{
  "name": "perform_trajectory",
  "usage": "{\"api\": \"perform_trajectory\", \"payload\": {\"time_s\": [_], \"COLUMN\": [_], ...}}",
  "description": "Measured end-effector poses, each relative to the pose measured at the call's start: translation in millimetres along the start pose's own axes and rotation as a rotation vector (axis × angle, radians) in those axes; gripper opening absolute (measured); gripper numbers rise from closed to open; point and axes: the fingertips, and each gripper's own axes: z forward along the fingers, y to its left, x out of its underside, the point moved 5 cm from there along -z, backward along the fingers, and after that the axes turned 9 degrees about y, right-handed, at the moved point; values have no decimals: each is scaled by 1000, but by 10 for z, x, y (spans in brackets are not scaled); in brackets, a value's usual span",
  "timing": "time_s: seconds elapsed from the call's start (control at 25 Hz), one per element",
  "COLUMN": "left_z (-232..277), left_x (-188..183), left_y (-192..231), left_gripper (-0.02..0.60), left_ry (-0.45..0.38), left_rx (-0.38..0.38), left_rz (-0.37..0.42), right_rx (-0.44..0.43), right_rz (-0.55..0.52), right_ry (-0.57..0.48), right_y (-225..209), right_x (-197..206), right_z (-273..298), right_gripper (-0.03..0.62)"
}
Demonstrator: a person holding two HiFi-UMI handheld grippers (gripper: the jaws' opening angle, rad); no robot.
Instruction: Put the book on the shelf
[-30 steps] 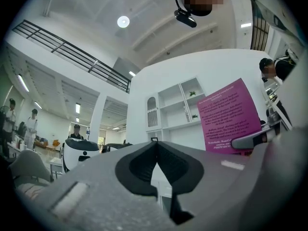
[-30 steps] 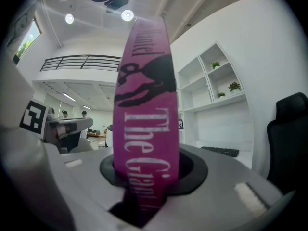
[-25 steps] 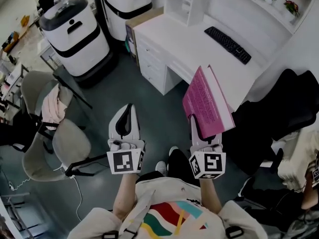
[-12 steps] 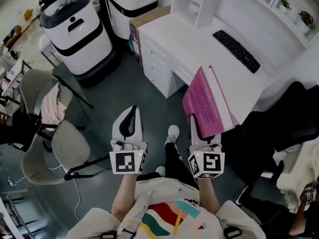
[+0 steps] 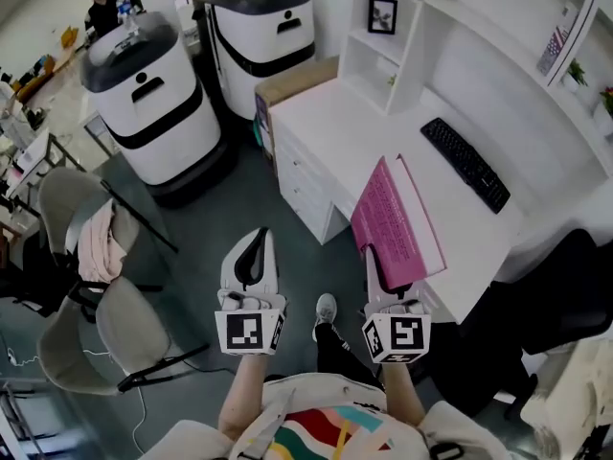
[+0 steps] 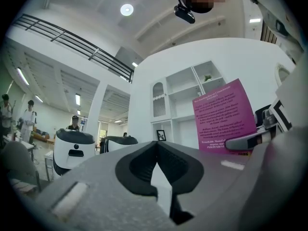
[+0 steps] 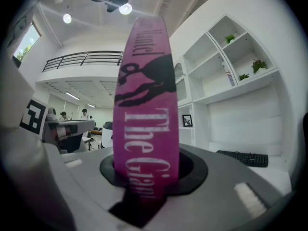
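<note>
**A:** While your right gripper [image 5: 381, 274] clamps the pink book [image 5: 393, 220] by the foot of its spine, the book stands upright over the near edge of the white desk [image 5: 335, 127]; it is well apart from the shelf [image 5: 375, 65].

**B:** Your right gripper view shows you the spine in white letters: "The Gian", the rest sinking between the jaws; above that sit a black figure and an ampersand; the top word is cut off.

**A:** And your left gripper [image 5: 253, 242]?

**B:** Its jaws meet, with nothing between them; it hangs over the floor beside the desk. Its view shows you the back cover in white print, too small to read, save "INDEPENDENT" near the bottom.

**A:** The shelf holds a framed picture [image 5: 382, 14]; a black keyboard [image 5: 465, 164] lies on the desk beyond your book.
</note>
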Motion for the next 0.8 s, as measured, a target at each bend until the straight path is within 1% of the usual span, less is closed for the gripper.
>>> {"api": "perform_trajectory", "payload": {"time_s": [0.24, 0.4, 0.52, 0.68, 0.8], "left_z": [1025, 1666, 2028, 2393, 2796], "left_x": [-139, -259, -287, -309, -374], "left_y": [84, 28, -62, -155, -252], "left_gripper": [2, 2, 0, 2, 2], "left_ry": [-10, -52, -59, -57, -73], "left_rx": [-5, 12, 57, 116, 203], "left_rz": [-9, 9, 8, -10, -10], "right_rx": [-22, 2, 52, 109, 193], "right_rz": [-29, -26, -18, 1, 5], "right_ry": [-9, -47, -57, -48, -56], "right_y": [-435, -818, -1077, -1290, -1466], "right_x": [-280, -433, -485, -500, -557], "right_z": [889, 1302, 1507, 1664, 1767], "right_gripper": [143, 143, 143, 143, 143]}}
